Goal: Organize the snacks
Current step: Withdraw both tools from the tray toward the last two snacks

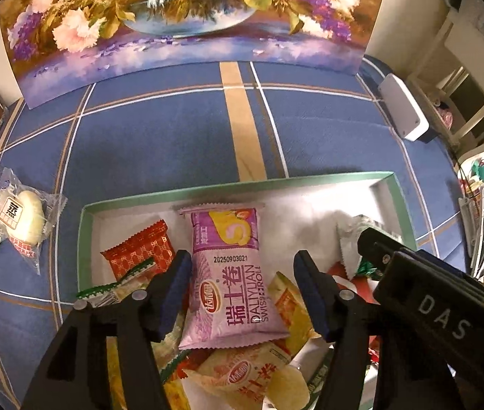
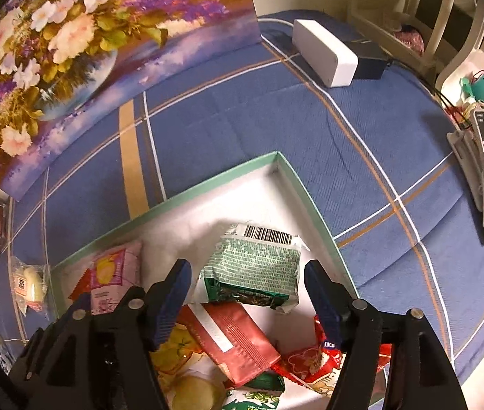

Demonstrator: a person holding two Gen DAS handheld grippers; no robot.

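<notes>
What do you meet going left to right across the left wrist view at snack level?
Clear-wrapped white bun → red patterned packet → purple Swiss roll packet → silver packet → right gripper.

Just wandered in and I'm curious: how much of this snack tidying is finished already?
Most of it looks done: the green-edged box already holds the purple Swiss roll pack, a red packet, a green-print pack and more. In hand: nothing; the left tongs and right tongs hover open over the box. Left: one clear-wrapped bun lies outside on the blue cloth.
</notes>
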